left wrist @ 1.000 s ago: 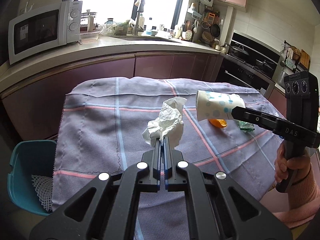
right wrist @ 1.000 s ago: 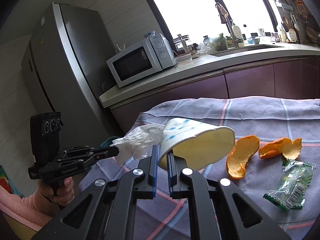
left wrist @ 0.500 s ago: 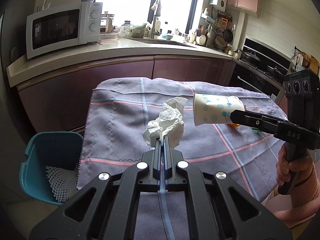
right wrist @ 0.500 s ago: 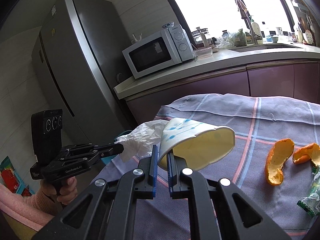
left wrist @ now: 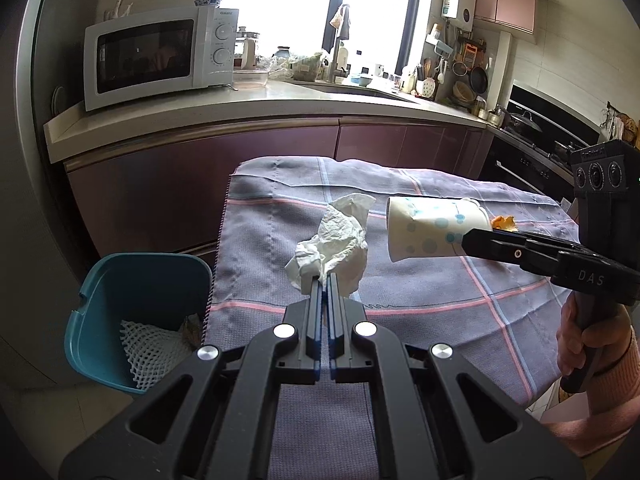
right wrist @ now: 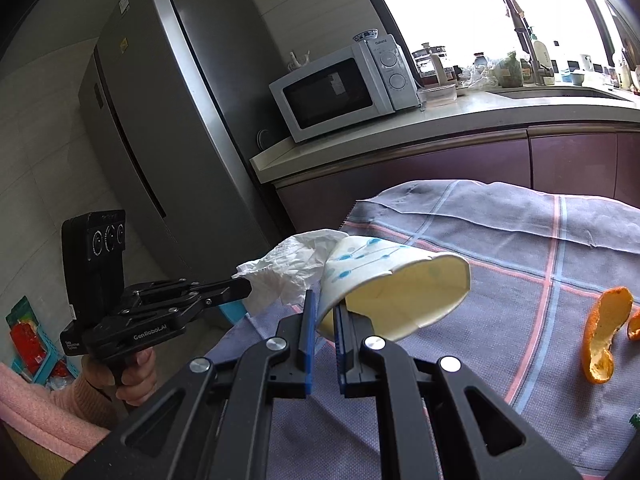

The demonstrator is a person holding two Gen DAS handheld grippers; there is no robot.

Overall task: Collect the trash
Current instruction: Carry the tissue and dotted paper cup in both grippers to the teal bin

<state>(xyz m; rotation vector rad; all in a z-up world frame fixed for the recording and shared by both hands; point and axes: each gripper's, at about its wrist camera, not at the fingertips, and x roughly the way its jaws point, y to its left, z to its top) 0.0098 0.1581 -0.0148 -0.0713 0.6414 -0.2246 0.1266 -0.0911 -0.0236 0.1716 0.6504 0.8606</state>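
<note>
My left gripper (left wrist: 323, 280) clamps the crumpled white tissue (left wrist: 334, 240), my right gripper (right wrist: 323, 306) pinches the dotted paper cup (right wrist: 394, 286) by its rim, both short of the teal plastic bin (left wrist: 140, 280). Released early, either likely lands beside that bin.

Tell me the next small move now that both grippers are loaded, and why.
Probably carry both loads across to the teal bin. The left gripper is shut on the tissue, the right gripper pinches the paper cup by its rim, and both hang above the tablecloth, short of the bin beside the table.
</note>
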